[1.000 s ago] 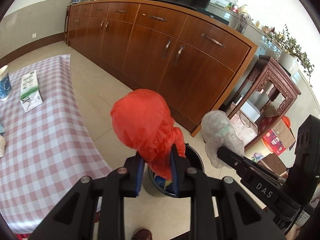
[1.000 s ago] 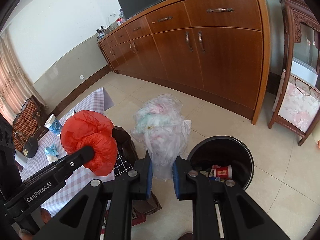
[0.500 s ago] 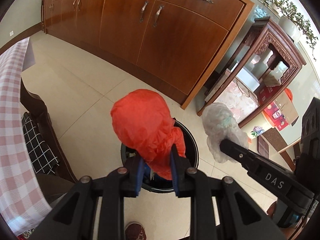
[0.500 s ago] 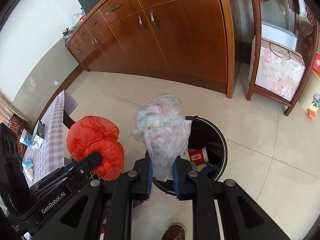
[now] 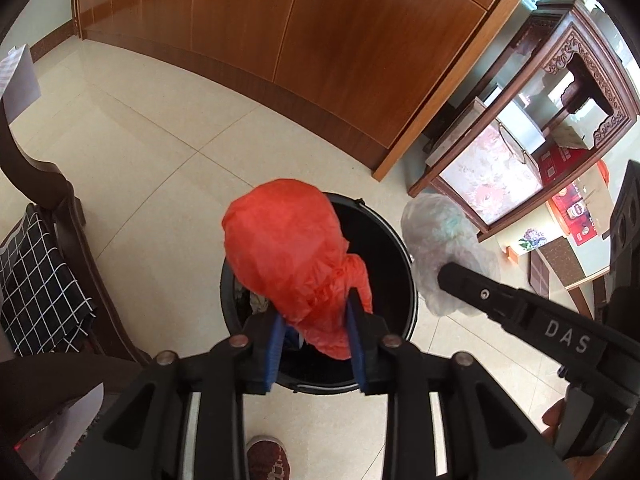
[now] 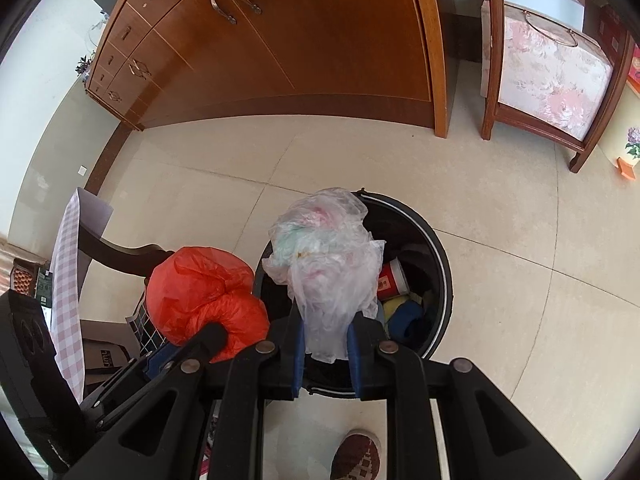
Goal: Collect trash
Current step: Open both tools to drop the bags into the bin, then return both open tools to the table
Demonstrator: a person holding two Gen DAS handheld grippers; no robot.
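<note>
My left gripper (image 5: pixel 316 320) is shut on a crumpled red plastic bag (image 5: pixel 288 256) and holds it over the open round black trash bin (image 5: pixel 404 280) on the tiled floor. My right gripper (image 6: pixel 326 340) is shut on a clear plastic bag (image 6: pixel 328 256) stuffed with rubbish, above the same bin (image 6: pixel 440 264). The bin holds a red paper cup (image 6: pixel 390 280) and blue and yellow scraps. In the left wrist view the clear bag (image 5: pixel 440 240) hangs just right of the bin; in the right wrist view the red bag (image 6: pixel 200 292) hangs just left of it.
A long wooden cabinet (image 5: pixel 320 40) runs along the wall behind the bin. A carved wooden stand (image 5: pixel 560 100) with a floral box is at right. A dark chair with a black checked cushion (image 5: pixel 36 280) and a checked tablecloth edge (image 6: pixel 68 280) are at left. My shoe (image 5: pixel 268 460) is below.
Both grippers have swung from facing the cabinet to pointing down over the bin, still holding their bags. The bin now sits directly under both bags and the table has slid out of view.
</note>
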